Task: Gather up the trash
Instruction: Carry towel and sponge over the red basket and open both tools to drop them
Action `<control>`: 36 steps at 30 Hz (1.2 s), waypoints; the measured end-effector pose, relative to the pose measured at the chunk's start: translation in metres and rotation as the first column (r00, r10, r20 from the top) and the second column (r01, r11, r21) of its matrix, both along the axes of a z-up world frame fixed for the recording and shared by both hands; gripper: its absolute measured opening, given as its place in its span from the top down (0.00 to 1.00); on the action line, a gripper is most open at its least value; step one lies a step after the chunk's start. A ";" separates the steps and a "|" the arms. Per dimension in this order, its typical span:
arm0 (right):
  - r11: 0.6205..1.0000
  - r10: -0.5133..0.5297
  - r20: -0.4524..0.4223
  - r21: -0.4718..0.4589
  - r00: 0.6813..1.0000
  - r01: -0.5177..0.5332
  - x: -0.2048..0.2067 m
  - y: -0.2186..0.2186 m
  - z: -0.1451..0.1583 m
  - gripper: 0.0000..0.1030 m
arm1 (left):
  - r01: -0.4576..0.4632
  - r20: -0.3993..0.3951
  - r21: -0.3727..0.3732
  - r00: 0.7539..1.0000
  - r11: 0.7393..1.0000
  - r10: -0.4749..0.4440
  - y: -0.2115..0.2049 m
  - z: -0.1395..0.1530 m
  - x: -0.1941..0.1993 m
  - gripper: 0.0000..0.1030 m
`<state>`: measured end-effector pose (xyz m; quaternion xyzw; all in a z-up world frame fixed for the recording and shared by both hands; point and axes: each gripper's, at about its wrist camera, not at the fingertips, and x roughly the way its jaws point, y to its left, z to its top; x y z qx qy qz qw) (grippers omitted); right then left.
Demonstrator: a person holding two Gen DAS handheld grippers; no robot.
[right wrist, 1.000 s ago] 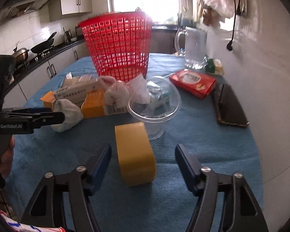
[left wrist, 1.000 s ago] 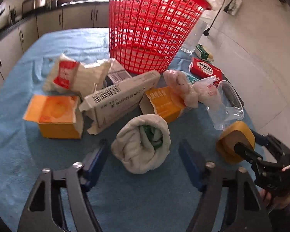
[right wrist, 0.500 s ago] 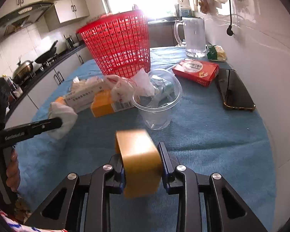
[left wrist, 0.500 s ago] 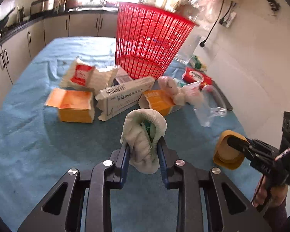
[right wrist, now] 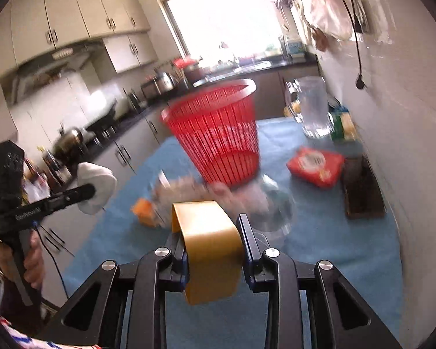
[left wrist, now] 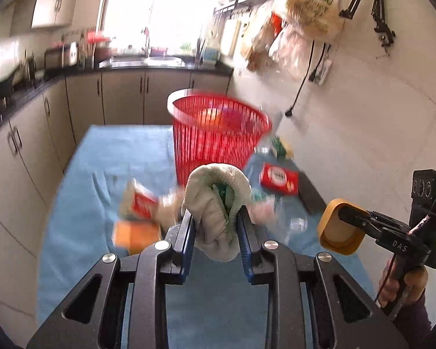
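Observation:
My left gripper [left wrist: 215,226] is shut on a crumpled whitish cloth wad [left wrist: 215,203] with green inside, held above the blue table. My right gripper [right wrist: 212,241] is shut on a yellow-brown tape roll [right wrist: 209,244], also lifted clear. Each gripper shows in the other view: the tape roll [left wrist: 338,229] at right, the cloth wad [right wrist: 94,186] at left. The red mesh basket [left wrist: 218,133] stands ahead on the table, its rim below both loads. Blurred trash lies before it: an orange box [left wrist: 133,231], a red-and-white packet [left wrist: 141,203], a clear plastic cup [right wrist: 273,206].
A red carton [right wrist: 315,165], a dark phone [right wrist: 362,192] and a glass pitcher [right wrist: 312,110] sit along the right wall. Bags [left wrist: 302,20] hang above. Kitchen cabinets [left wrist: 23,151] run along the left. A hand [right wrist: 33,258] holds each gripper handle.
Both grippers closed on their items, the left on the cloth wad and the right on the tape roll, then rose off the table; the views tilted up toward the basket rim.

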<state>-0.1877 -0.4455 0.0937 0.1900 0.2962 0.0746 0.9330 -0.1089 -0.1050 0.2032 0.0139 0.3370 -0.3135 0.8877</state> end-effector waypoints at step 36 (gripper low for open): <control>0.981 -0.178 0.073 0.089 0.981 0.171 0.195 -0.034 0.057 0.25 | -0.243 -0.035 -0.090 0.970 0.966 0.240 -0.024 0.034 0.170 0.30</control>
